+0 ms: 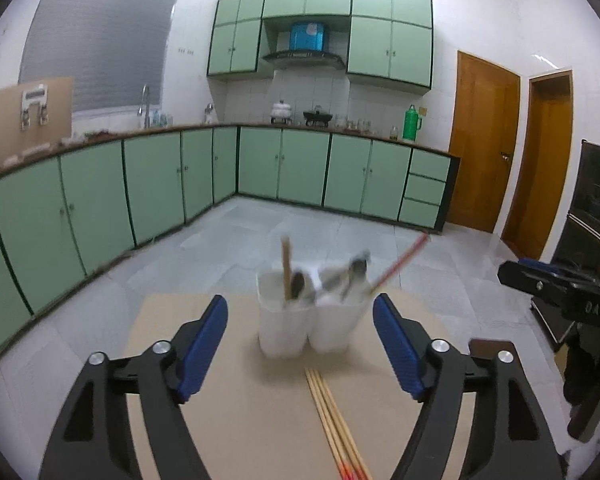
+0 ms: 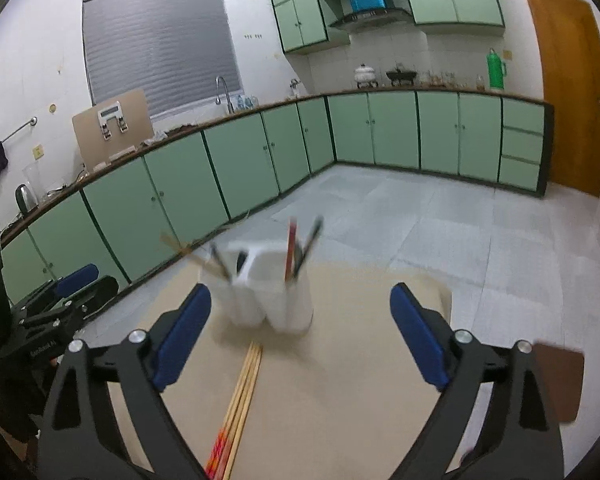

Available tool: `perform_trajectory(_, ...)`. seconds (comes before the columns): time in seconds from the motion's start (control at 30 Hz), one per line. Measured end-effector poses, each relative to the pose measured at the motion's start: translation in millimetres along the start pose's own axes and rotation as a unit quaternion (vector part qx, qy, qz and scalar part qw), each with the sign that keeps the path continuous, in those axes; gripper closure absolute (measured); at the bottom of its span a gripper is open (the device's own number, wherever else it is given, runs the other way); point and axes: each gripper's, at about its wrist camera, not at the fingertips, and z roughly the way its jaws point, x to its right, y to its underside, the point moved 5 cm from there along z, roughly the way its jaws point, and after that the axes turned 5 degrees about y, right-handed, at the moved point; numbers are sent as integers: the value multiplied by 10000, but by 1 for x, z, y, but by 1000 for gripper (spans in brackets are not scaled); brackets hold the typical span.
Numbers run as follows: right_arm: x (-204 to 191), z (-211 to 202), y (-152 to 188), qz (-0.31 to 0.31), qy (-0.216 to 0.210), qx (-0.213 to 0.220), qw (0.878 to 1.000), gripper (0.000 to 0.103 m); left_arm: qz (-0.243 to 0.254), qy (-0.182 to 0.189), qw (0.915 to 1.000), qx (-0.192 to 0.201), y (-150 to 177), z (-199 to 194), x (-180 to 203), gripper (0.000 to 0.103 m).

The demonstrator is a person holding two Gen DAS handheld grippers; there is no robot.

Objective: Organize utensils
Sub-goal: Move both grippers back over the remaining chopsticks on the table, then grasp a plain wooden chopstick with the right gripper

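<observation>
Chopsticks (image 1: pixel 332 420) lie bundled on the tan board (image 1: pixel 228 420), running from just before the white caddy (image 1: pixel 310 320) back toward the board's near edge; the caddy sits toward the far edge, already holding spoons (image 1: pixel 352 276) and a few sticks. Left gripper (image 1: pixel 300 346) and right gripper (image 2: pixel 300 340) both spread wide, gripping nothing. Sticks look light, stiff and slick, prone to roll, so I'd pinch across the bundle mid-length.
</observation>
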Motion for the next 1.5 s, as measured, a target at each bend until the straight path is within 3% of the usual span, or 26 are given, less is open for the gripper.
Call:
perform_trajectory(0.33,-42,-1,134,-173,83,-851,9962,13,33,-347,9955,-883,110,-9,-12,27)
perform_trajectory(0.53,-68,6,181,-305,83,-1226,9920,14,-34,-511,9907,-1263,160,-14,-22,27)
perform_trajectory(0.67,-81,10,204,-505,96,-1394,9889,17,-52,-527,9887,-1402,176,-16,-24,27)
perform_trajectory(1.2,-90,24,235,-726,171,-1735,9820,36,-137,-591,9853,-1595,199,-13,-25,26)
perform_trajectory(1.5,-69,27,227,-543,504,-1678,9830,45,-189,-618,9839,-1668,206,-10,-27,26)
